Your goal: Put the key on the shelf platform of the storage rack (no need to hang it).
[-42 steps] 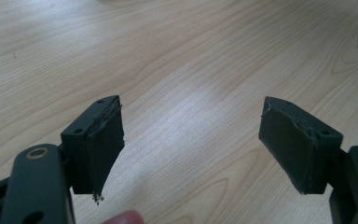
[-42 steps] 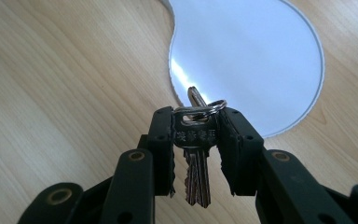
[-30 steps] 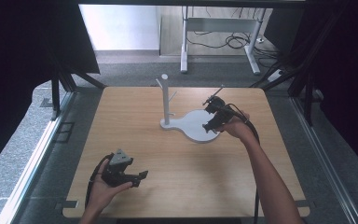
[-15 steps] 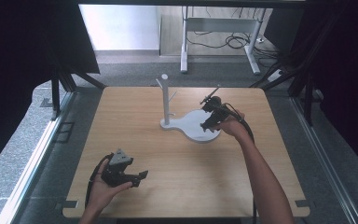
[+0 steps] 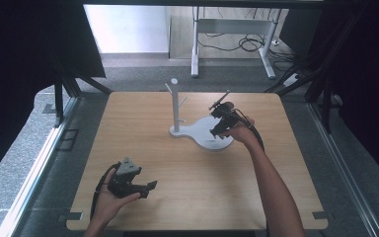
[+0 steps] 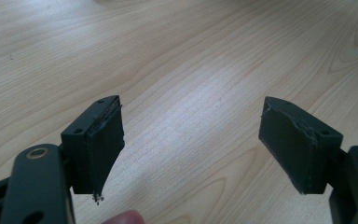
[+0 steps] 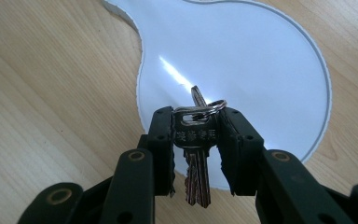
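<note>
While the left gripper rests low on the worktop near the front edge, the right gripper hovers over the stand's white base, its post just to the left. Left gripper view: jaws spread, nothing between. Right gripper view: jaws pinch the keys, blades toward the camera, ring toward the base.

In the high view the keys in the right claw are too small to make out, hidden behind its body. In the right claw view the key blades pass behind the claw at 6 o'clock, and the white base is cut off at 12 o'clock. A fingertip is cropped at the left claw view's 6 o'clock edge.
</note>
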Motion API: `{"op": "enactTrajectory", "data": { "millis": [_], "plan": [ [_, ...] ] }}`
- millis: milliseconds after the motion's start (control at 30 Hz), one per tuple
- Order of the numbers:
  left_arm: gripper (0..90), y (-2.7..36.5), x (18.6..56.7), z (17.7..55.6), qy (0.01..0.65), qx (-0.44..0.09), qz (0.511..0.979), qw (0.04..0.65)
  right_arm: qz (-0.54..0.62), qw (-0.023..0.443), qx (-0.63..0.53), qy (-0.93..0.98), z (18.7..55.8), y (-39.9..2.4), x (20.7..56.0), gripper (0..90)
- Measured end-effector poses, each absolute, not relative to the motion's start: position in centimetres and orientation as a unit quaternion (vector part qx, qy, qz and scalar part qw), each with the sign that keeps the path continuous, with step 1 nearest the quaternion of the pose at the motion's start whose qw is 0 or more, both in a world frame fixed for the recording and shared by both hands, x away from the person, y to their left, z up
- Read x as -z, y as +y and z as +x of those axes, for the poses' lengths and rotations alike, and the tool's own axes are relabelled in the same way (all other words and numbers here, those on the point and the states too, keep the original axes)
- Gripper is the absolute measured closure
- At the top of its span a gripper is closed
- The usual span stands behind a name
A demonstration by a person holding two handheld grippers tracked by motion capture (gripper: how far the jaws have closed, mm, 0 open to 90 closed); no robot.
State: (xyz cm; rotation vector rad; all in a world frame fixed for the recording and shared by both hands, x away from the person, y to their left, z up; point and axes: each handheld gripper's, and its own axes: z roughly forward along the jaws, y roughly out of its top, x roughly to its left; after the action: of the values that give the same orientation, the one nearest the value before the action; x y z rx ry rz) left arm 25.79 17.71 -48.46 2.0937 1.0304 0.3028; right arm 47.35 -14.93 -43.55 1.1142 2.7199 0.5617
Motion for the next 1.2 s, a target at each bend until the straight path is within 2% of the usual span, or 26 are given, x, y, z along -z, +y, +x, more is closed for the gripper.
{"op": "enactTrajectory", "data": {
  "millis": [1200],
  "plan": [
    [22.4,18.0,48.5,25.9,0.407,-0.12,0.82,0.383,0.397,0.067,-0.166,0.9,49.7,-14.0,48.2,67.2]
  ]
}}
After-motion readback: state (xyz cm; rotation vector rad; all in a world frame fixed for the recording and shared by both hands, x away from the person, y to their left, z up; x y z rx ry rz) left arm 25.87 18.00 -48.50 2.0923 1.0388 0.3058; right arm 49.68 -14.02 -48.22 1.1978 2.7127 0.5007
